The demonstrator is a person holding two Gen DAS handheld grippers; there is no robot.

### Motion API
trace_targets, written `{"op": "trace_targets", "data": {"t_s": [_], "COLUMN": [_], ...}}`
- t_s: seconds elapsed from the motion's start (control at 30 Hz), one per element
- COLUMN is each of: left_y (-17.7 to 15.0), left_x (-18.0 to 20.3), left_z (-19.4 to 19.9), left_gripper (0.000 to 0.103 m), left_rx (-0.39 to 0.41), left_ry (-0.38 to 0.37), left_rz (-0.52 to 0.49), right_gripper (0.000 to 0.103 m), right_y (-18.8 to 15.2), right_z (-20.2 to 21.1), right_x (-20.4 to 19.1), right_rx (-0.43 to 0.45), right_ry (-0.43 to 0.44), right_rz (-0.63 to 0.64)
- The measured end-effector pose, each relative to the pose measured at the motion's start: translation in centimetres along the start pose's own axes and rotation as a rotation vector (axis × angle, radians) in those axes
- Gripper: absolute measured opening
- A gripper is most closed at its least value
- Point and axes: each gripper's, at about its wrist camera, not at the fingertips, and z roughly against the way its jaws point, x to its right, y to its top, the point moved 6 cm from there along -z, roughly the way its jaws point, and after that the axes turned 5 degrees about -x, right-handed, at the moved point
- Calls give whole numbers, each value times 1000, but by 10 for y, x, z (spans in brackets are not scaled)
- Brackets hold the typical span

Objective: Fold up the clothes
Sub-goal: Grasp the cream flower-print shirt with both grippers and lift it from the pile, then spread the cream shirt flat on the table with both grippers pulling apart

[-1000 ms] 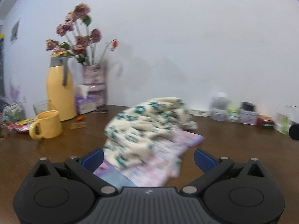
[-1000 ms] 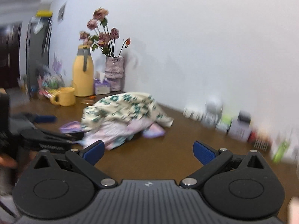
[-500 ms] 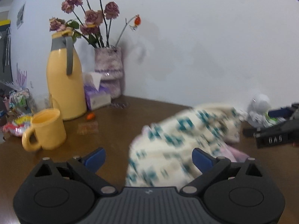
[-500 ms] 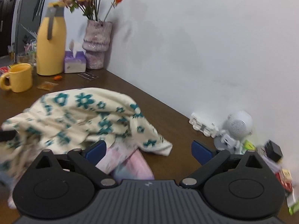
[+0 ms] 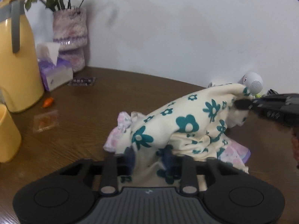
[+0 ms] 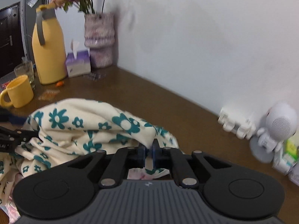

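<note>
The garment [image 5: 188,125] lies on the table [image 5: 89,112], right of the flask [image 5: 16,59] and vase [image 5: 71,37].

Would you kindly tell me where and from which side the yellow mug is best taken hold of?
Probably by its handle, coming from the left in the right wrist view: the yellow mug stands upright, its loop juts out on that side, and the yellow flask stands on the other.

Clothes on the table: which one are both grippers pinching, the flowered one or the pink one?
The cream garment with teal flowers. The left gripper and right gripper clamp it; the pink garment lies underneath, ungripped.
</note>
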Motion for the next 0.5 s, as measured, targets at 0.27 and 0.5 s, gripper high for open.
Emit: {"op": "trace_targets", "data": {"t_s": [0.27, 0.5], "left_y": [71, -31], "left_x": [49, 162], "left_z": [129, 210], "left_gripper": [7, 7], "left_rx": [438, 604], "left_ry": [61, 64], "left_rz": [-133, -641], "right_gripper": [5, 5], "right_y": [48, -17], "right_z": [139, 293], "right_x": [18, 55], "right_rx": [332, 426], "right_ry": [-193, -365], "right_rz": [30, 189]}}
